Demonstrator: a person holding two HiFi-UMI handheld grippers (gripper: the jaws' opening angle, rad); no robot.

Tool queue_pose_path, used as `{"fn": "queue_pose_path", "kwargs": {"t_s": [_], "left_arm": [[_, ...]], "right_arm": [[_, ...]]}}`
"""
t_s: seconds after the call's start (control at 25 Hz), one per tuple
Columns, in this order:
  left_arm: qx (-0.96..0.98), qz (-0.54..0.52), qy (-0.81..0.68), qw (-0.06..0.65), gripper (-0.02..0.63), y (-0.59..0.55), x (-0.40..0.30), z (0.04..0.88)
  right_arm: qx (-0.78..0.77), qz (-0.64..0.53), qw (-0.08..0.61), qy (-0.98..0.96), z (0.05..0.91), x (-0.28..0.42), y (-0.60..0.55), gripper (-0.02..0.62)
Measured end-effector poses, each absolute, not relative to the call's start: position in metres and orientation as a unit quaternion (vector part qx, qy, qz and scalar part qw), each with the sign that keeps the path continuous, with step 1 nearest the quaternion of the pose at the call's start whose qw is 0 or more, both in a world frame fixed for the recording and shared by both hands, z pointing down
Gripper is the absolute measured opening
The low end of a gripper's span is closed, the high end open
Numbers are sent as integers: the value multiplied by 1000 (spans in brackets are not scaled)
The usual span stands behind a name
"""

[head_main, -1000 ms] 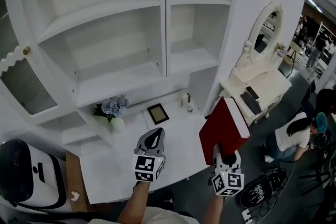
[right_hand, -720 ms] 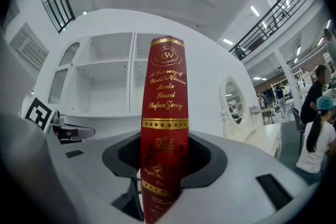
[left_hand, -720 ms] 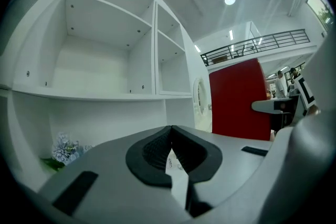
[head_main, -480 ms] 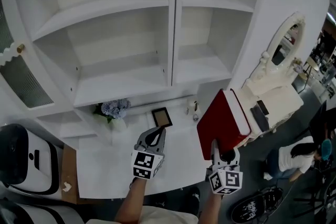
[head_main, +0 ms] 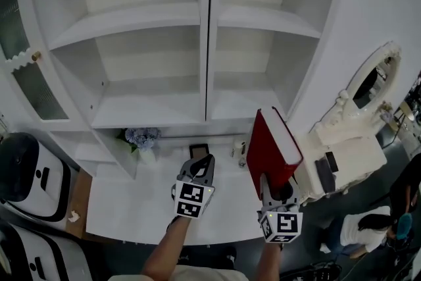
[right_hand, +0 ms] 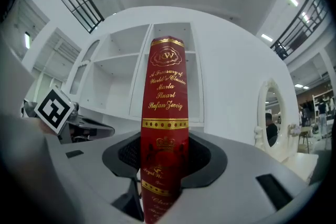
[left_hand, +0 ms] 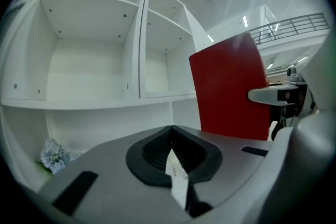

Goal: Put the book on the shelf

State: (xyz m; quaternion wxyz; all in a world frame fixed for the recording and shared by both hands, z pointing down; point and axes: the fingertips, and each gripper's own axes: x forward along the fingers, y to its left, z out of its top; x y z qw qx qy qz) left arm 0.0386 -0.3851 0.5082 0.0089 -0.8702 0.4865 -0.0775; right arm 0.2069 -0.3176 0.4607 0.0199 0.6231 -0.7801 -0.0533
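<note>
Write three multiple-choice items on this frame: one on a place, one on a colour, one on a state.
1. Where are the flowers?
A. on the top shelf
B. on the counter, left of the frame
C. on the floor

2. What colour is the book?
A. blue
B. green
C. red

3. What is the right gripper doing?
A. gripping the book
B. hanging open and empty
C. gripping the flowers

Answers:
1 B: they sit on the counter, beside the frame.
2 C: its cover and spine show red in all three views.
3 A: its jaws clamp the book, which stands on end.
</note>
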Motion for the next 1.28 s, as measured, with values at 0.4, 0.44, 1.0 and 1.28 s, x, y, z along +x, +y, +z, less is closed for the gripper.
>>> {"fn": "queue_pose_path", "kwargs": {"t_s": [0.4, 0.44, 1.0, 1.28], "left_arm": [[-878, -58, 473, 48, 15, -392, 84, 448], [-879, -58, 470, 54, 15, -390, 87, 444], [-884, -34, 453, 112, 15, -396, 98, 364], [-880, -41, 454, 132, 15, -410, 99, 341]], "right_arm": [[604, -97, 18, -791, 408, 202, -333, 207], [603, -103, 18, -791, 403, 200, -332, 208], [589, -224, 9, -777, 302, 190, -328, 207], [581, -263, 52, -769, 288, 176, -357, 207]]}}
